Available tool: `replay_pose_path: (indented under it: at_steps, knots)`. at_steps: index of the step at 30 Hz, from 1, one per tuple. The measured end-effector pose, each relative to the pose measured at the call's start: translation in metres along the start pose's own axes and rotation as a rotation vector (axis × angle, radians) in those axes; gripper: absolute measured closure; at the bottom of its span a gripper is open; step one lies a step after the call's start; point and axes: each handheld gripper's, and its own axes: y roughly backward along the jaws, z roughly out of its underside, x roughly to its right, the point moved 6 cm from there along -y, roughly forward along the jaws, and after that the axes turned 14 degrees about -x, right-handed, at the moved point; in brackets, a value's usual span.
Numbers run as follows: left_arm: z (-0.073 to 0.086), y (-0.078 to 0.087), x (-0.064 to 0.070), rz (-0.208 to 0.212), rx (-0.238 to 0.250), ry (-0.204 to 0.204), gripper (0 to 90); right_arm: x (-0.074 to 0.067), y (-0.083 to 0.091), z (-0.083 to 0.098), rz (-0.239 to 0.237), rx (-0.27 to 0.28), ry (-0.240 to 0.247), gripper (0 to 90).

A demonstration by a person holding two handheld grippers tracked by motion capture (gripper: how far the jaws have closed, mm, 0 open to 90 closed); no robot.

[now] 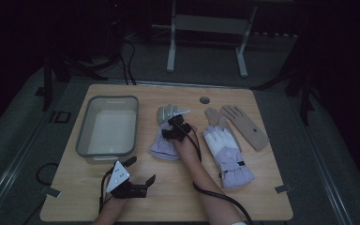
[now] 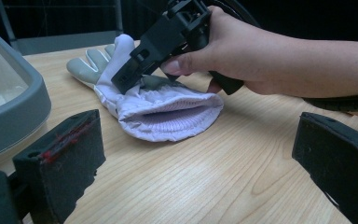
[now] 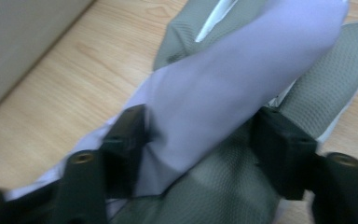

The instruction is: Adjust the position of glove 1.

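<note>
Padded lilac glove point(image 3: 242, 84), grey mesh palm, ribbed cuff.

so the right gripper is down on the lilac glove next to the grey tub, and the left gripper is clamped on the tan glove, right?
Not quite. The right gripper is indeed down on the lilac glove beside the grey tub, jaws around a fold of it. The left gripper, though, holds nothing: the left gripper view shows its jaws wide apart over bare table. The tan glove lies untouched at the far right.
</note>
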Motion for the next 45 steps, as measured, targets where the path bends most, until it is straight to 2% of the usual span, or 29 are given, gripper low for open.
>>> replay_pose_path:
  at_steps: [5, 10, 15, 19, 21, 24, 26, 28, 30, 36, 38, 42, 45]
  knots:
    - [0.000, -0.001, -0.001, 0.005, -0.005, 0.007, 2.3, -0.003, 0.006, 0.000, -0.040, -0.024, 0.020, 62.4]
    - [0.000, -0.001, 0.000, 0.006, -0.006, 0.007, 2.3, -0.002, 0.018, 0.000, -0.053, -0.046, 0.030, 74.3]
    - [0.000, -0.001, 0.000, 0.009, -0.004, 0.007, 2.3, 0.007, 0.036, 0.002, -0.030, -0.021, 0.005, 76.2]
    - [0.000, -0.001, 0.000, 0.010, -0.002, 0.009, 2.3, 0.011, 0.055, 0.009, -0.057, -0.014, -0.003, 76.2]
    - [0.000, -0.001, 0.000, 0.009, -0.003, 0.010, 2.3, 0.012, 0.060, 0.011, -0.064, -0.010, -0.010, 76.2]
    - [0.000, -0.001, -0.001, 0.008, -0.002, 0.010, 2.3, 0.016, 0.075, 0.019, -0.040, 0.009, -0.005, 75.7]
    - [-0.001, -0.001, 0.000, 0.007, -0.003, 0.011, 2.3, 0.018, 0.086, 0.025, -0.051, 0.032, -0.013, 75.1]
    - [-0.001, -0.001, 0.000, 0.008, -0.001, 0.010, 2.3, 0.015, 0.095, 0.033, -0.042, 0.045, 0.000, 75.2]
    - [-0.001, -0.002, 0.000, 0.008, -0.003, 0.008, 2.3, 0.014, 0.100, 0.041, -0.054, 0.051, -0.013, 75.2]
    - [-0.001, -0.002, 0.001, 0.003, -0.004, 0.000, 2.3, 0.014, 0.094, 0.063, -0.031, 0.018, -0.046, 75.2]
    - [-0.001, -0.002, 0.002, 0.004, -0.003, -0.001, 2.3, 0.016, 0.088, 0.067, -0.007, 0.005, -0.044, 75.1]
    - [-0.001, -0.002, 0.001, 0.007, -0.004, 0.005, 2.3, 0.020, 0.069, 0.071, 0.008, -0.030, -0.038, 71.9]
    - [-0.001, -0.002, 0.001, 0.007, -0.004, 0.003, 2.3, 0.023, 0.058, 0.075, -0.017, -0.037, -0.066, 67.7]
